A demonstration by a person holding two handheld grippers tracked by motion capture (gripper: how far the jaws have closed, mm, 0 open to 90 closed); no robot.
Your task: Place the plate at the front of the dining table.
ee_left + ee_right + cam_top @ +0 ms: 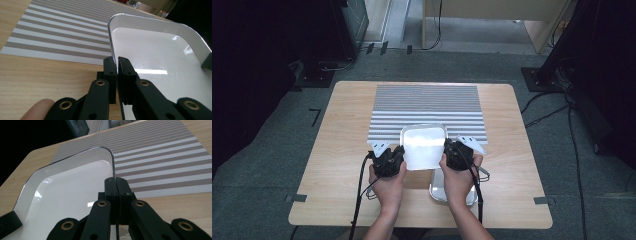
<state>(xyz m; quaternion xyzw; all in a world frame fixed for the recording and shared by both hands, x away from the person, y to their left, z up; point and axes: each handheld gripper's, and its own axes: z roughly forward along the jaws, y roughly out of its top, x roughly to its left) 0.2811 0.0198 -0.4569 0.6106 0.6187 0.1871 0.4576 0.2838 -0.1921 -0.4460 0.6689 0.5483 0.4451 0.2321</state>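
Shiny steel is the first thing I notice: a second tray [438, 189] lies flat on the table [337, 165] between the person's wrists, mostly hidden by the right hand [458, 181]. Just past it, both hands hold a tray [423, 145] up off the wood by its side rims. The left gripper [117, 65] is pinched tight on the left rim, the right gripper [116, 184] likewise on the right rim, jaws nearly touching with only thin metal between them.

My guess is it's light and stiff but slippery. The rim is a thin, polished lip, so a two-sided pinch mid-edge seems the sensible hold, and it could tip if one side slackens. It's rectangular with rounded corners, mirror-bright inside. Beyond it lies a woven mat [427, 102], grey and white stripes, matte and textured.
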